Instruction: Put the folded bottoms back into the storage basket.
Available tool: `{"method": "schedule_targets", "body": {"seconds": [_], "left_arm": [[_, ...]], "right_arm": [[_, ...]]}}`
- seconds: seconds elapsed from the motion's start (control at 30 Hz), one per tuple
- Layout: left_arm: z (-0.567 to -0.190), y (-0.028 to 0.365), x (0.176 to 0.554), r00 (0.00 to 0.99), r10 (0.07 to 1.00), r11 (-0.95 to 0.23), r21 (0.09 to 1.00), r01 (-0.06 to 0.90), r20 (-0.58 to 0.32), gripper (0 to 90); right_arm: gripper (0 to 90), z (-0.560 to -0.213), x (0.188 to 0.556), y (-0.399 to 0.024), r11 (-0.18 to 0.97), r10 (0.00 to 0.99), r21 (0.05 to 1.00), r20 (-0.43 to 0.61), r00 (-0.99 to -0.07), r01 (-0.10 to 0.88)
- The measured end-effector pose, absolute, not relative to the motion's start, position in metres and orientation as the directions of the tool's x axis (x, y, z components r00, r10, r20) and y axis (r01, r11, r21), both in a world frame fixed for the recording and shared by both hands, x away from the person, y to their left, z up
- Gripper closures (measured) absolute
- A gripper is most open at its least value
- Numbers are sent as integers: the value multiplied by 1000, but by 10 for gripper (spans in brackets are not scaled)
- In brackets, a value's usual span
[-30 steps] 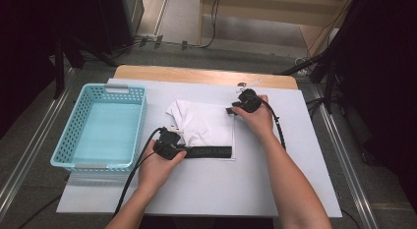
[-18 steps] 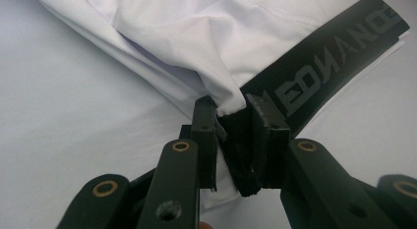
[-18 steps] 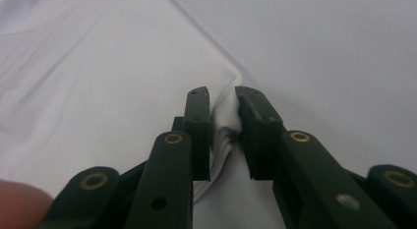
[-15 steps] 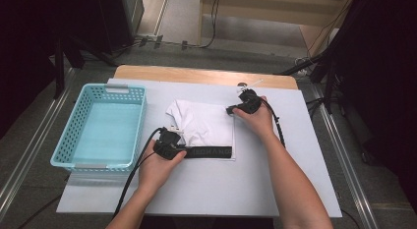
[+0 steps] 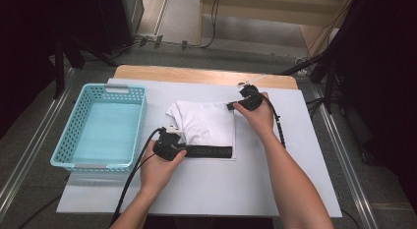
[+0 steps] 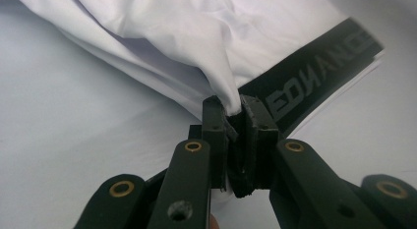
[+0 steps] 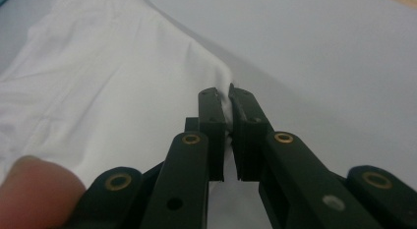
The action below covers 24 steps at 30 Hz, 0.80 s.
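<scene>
White folded garment [image 5: 206, 123], black lettered waistband [image 5: 211, 152], creased, pinched at two corners

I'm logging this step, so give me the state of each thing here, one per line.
Garment: folded flat on the table, black waistband at the near edge.
Basket: upright, empty.
Left gripper: jaws just closed, shut on the garment by the waistband.
Right gripper: jaws just closed, shut on the garment's edge.

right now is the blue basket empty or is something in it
Empty. In the high view the blue basket shows a bare floor, and the white garment lies beside it on the table.
</scene>
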<state>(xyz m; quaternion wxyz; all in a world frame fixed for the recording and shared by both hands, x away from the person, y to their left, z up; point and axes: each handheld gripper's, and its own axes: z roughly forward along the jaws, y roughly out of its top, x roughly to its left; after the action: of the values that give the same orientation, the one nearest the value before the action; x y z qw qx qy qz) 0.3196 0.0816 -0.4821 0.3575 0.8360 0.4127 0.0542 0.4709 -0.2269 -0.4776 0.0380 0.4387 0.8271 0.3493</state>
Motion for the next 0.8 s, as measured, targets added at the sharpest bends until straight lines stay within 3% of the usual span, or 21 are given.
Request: {"method": "schedule_targets", "body": {"seconds": [0.8], "left_arm": [[-406, 106, 317, 694, 676, -312, 757, 574, -247, 819]], "right_arm": [[832, -379, 449, -217, 359, 718, 727, 184, -671, 585]]}}
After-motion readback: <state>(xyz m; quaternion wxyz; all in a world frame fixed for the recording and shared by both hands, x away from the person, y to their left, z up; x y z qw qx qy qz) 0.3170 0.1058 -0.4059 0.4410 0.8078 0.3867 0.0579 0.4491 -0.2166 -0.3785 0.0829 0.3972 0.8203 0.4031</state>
